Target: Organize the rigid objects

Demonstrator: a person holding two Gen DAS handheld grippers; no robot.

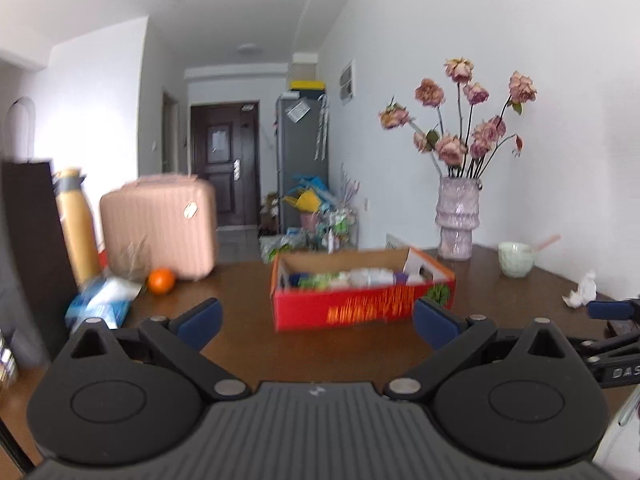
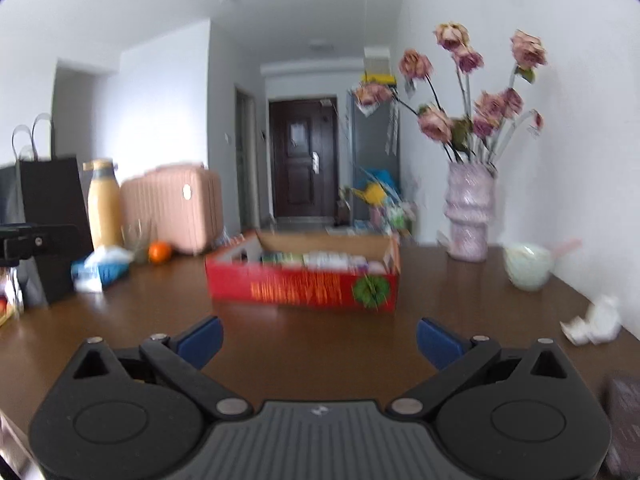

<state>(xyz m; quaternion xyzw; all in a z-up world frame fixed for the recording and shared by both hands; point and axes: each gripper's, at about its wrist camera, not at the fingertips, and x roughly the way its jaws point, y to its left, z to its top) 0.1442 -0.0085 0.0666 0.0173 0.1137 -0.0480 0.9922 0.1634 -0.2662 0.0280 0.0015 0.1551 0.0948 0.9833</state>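
Observation:
A red cardboard box with several small packages inside stands on the brown table; it also shows in the right wrist view. My left gripper is open and empty, held above the table in front of the box. My right gripper is open and empty, also short of the box. The right gripper's blue fingertip shows at the right edge of the left wrist view. An orange and a blue tissue pack lie to the left of the box.
A pink suitcase, a yellow bottle and a black paper bag stand at the left. A vase of dried roses, a pale green bowl and crumpled white paper are at the right.

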